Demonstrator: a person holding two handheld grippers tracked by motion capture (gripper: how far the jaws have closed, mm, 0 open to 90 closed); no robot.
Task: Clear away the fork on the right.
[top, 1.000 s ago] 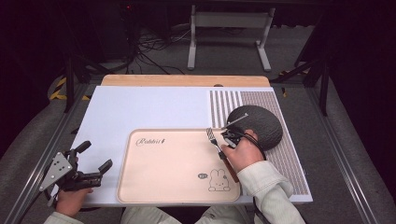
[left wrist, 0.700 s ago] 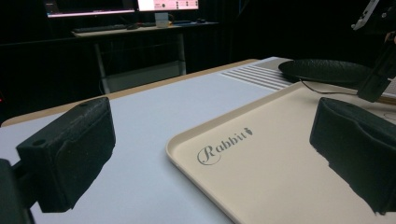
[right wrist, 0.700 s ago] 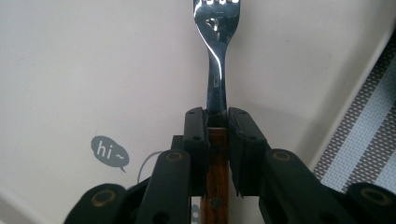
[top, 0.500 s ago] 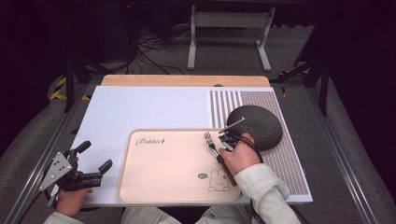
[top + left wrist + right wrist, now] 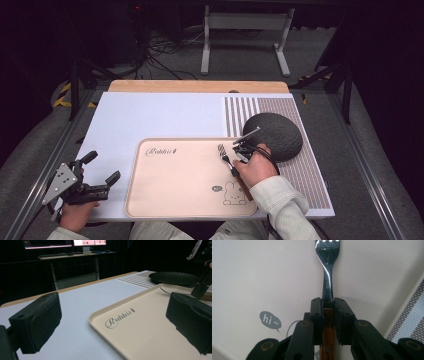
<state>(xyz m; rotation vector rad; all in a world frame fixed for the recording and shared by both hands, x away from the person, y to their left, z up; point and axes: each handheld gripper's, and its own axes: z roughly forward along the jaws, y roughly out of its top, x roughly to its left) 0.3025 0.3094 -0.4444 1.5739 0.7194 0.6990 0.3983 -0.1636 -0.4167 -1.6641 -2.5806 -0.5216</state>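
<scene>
From the high view, the right tongs (image 5: 240, 152) are pinching a metal fork with a brown wooden handle (image 5: 223, 152), tines pointing toward the far left, over the right part of a beige plastic tray with a "Rabbit" print and a little bunny drawing (image 5: 175, 197). The tray sits on the white table (image 5: 150, 115), and a dark round textured plate (image 5: 274, 136) sits just right of it on a striped grey placemat (image 5: 300, 170). The left tongs (image 5: 97, 172) are spread wide, held by the table's near left corner, well apart from the fork.

Left gripper view: both black jaws are wide apart with nothing between them, looking across the tray's (image 5: 140, 335) near corner, plate (image 5: 175, 277) farther back.

Right gripper view: jaws are pressed onto the fork (image 5: 328, 270) right where the wood meets the metal neck, tines over the tray (image 5: 262, 277) surface, next to a grey "hi~" bubble (image 5: 269, 320).
</scene>
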